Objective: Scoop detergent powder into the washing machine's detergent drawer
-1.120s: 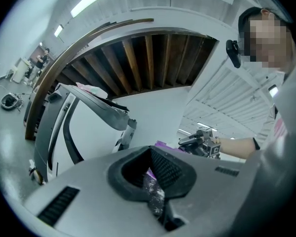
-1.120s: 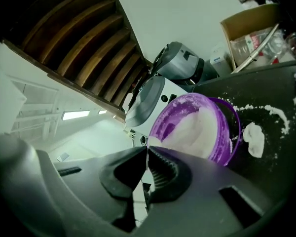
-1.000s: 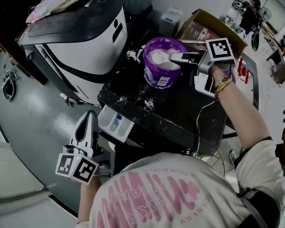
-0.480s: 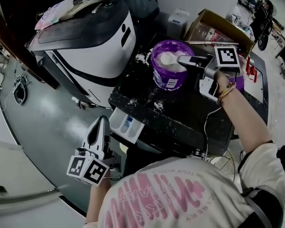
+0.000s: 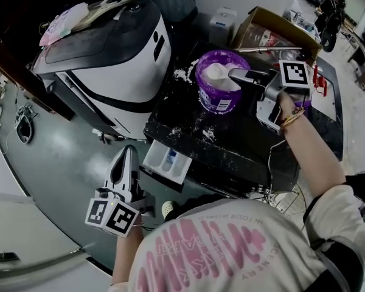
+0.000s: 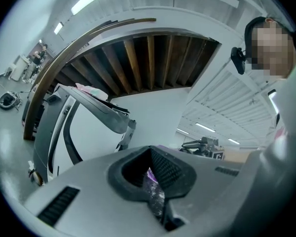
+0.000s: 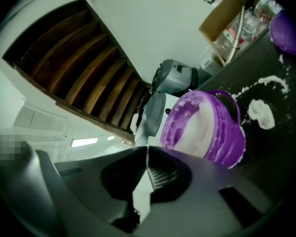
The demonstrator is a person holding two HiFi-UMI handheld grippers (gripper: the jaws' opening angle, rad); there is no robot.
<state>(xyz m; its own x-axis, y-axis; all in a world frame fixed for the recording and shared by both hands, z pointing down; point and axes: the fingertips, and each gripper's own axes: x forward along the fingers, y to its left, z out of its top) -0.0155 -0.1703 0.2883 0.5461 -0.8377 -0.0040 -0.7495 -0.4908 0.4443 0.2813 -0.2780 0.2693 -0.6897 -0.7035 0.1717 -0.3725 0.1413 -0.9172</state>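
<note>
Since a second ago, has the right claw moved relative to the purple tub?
No. The right claw still reaches in over the rim of the purple tub, as before; only the camera shifted.

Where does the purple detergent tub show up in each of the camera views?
Head view: purple detergent tub upper centre, on the black washing machine's top.
Left gripper view: tub not clearly in it; a purple powder-dusted piece sits between the jaws.
Right gripper view: tub right of centre, just beyond the jaws, open mouth showing white powder.
Shared landmark: the white machine with the dark grey top, in all three.
</note>
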